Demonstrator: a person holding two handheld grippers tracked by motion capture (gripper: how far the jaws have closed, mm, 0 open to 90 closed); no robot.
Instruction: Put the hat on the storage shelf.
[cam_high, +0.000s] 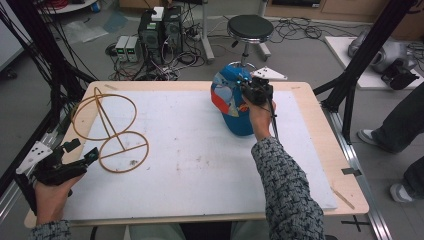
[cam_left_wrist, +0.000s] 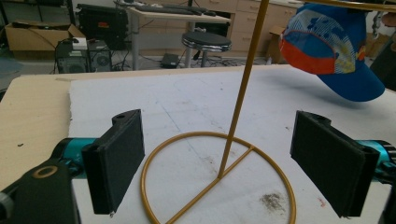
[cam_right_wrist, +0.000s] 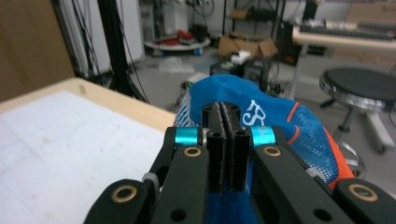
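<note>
The blue baseball cap (cam_high: 231, 102) is held lifted over the table's far side, pinched by the right gripper (cam_high: 250, 89) with jaws pressed together on its fabric. The left gripper (cam_high: 80, 148), jaws wide apart, is aimed at the gold wire hat stand (cam_high: 111, 131), presumably to steady it.

A: The cap (cam_right_wrist: 280, 126) pinched between the right gripper's (cam_right_wrist: 229, 140) fingers looks like blue cloth, with open mesh just beside them.

B: And the stand (cam_left_wrist: 219, 172) between the left gripper's (cam_left_wrist: 224, 158) spread fingers?

A: Thin gold wire, metal by the look, smooth with a slight sheen. The pads (cam_left_wrist: 119, 158) are matt black and rough. Under them lies a scuffed, stained white sheet (cam_high: 200, 150) on a pale wooden table (cam_high: 320, 130).
</note>
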